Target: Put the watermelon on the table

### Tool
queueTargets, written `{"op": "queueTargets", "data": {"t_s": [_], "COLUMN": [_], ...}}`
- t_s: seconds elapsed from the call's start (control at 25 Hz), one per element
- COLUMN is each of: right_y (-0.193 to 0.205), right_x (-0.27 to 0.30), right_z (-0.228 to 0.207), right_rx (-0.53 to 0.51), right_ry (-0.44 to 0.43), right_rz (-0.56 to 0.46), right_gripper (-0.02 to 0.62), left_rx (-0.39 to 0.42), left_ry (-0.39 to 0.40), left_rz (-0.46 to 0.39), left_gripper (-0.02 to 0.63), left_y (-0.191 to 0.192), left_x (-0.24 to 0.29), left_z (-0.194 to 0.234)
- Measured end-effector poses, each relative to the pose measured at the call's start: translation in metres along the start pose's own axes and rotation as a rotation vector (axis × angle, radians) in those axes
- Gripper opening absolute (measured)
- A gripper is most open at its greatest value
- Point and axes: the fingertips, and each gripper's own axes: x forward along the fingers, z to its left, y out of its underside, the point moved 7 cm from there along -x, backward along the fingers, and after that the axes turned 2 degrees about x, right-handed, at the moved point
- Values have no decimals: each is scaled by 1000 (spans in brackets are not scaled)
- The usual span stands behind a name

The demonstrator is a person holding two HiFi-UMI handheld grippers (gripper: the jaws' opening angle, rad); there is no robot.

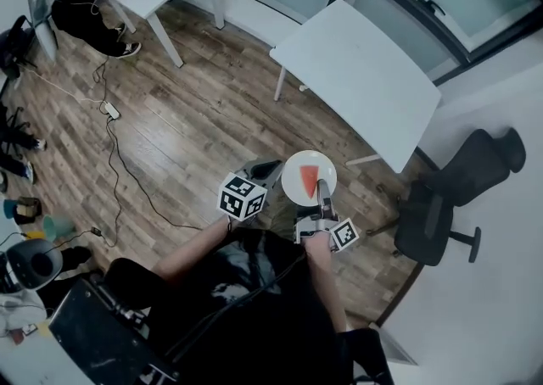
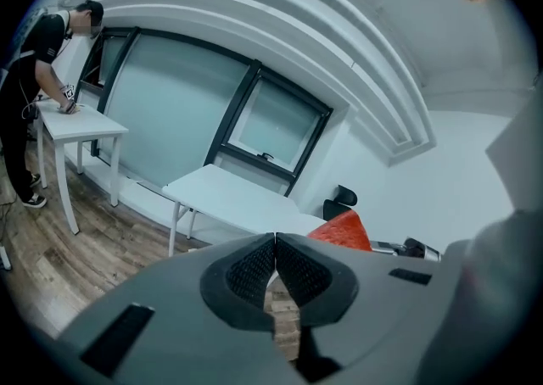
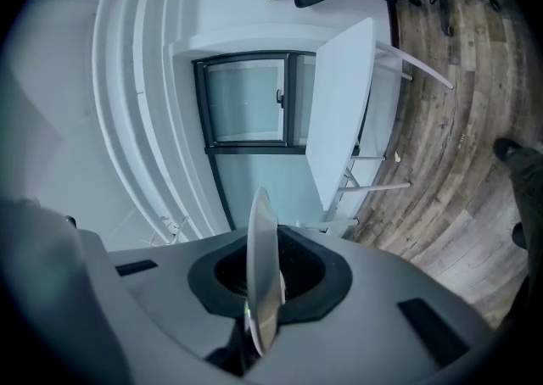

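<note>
Nearest the head camera, the person's arms [image 1: 254, 248] are seen, with one claw held in each hand. At left, the left claw [image 1: 270, 168] is found with its jaws pressed together and nothing between them; it is positioned just beside the plate [image 1: 295, 191]. This white round plate is gripped by its near rim in the right claw [image 1: 324, 192], whose jaws are narrowed onto the rim. The watermelon [image 1: 310, 177], a red wedge, is recorded lying on the plate, which is held in the air above the wooden floor [image 1: 195, 129]. A white desk [image 1: 356, 78] is noted beyond the plate, well apart from it. A dark chair [image 1: 458, 188] is observed at far right.
</note>
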Motion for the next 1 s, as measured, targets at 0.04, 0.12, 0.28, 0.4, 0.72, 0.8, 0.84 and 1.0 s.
{"op": "queueTargets", "data": {"t_s": [0.04, 0.12, 0.28, 0.4, 0.72, 0.8, 0.84, 1.0], "right_y": [-8, -28, -78, -125, -227, -244, -251, -267], "right_x": [10, 34, 94, 140, 260, 288, 300, 337], "right_z": [-4, -14, -30, -46, -130, -147, -153, -169], "right_rx": [4, 11, 17, 1, 68, 70, 66, -10], "right_ry": [9, 18, 27, 51, 238, 298, 326, 400], "right_rz": [2, 10, 34, 69, 20, -3, -18, -26], "right_gripper": [28, 28, 28, 28, 28, 28, 28, 28], "left_rx": [-5, -5, -14, -17, -174, -166, -162, -170], "left_ry": [-2, -12, -51, -72, -152, -148, -145, -150], "left_rz": [13, 35, 48, 64, 72, 88, 94, 131], "left_gripper": [9, 9, 9, 9, 9, 9, 9, 9], "left_y": [-1, -7, -33, -54, -70, -81, -85, -92], "left_x": [10, 33, 90, 139, 266, 283, 288, 298], "left_z": [4, 13, 41, 58, 102, 105, 106, 119]}}
